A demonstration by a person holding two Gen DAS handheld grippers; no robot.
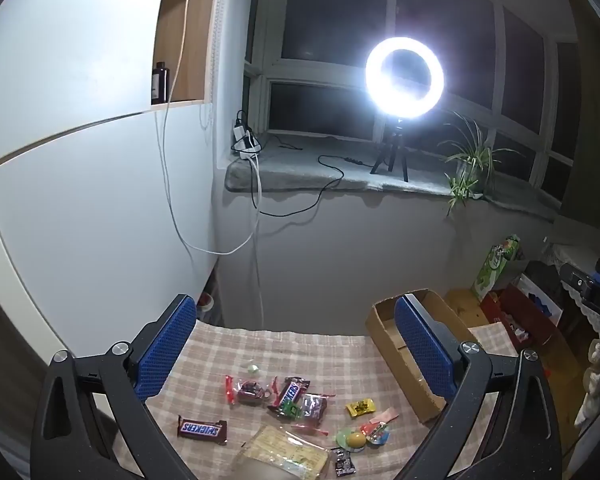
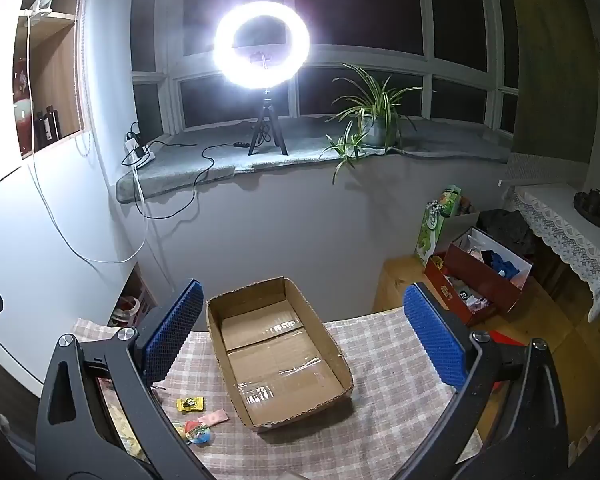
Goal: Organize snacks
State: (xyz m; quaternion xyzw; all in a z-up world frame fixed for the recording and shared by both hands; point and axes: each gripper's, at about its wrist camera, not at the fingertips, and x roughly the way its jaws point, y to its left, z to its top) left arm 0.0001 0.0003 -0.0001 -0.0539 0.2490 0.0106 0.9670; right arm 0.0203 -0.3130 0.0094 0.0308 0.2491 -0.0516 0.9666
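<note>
Snacks lie scattered on the checked tablecloth (image 1: 300,352): a Snickers bar (image 1: 202,430), a second Snickers bar (image 1: 290,394), red-wrapped sweets (image 1: 249,390), a yellow candy (image 1: 360,408), a clear flat packet (image 1: 286,454) and small round sweets (image 1: 358,438). My left gripper (image 1: 296,348) hovers open above them with nothing between its blue pads. An empty cardboard box (image 2: 276,352) stands on the table, open side up. My right gripper (image 2: 304,336) is open above the box, holding nothing. The yellow candy (image 2: 190,404) and a pink wrapper (image 2: 214,418) lie left of the box.
A bright ring light (image 2: 262,44) on a tripod and a potted plant (image 2: 374,116) stand on the windowsill beyond the table. Cables (image 1: 256,200) hang down the wall. Boxes of clutter (image 2: 476,280) sit on a wooden surface to the right.
</note>
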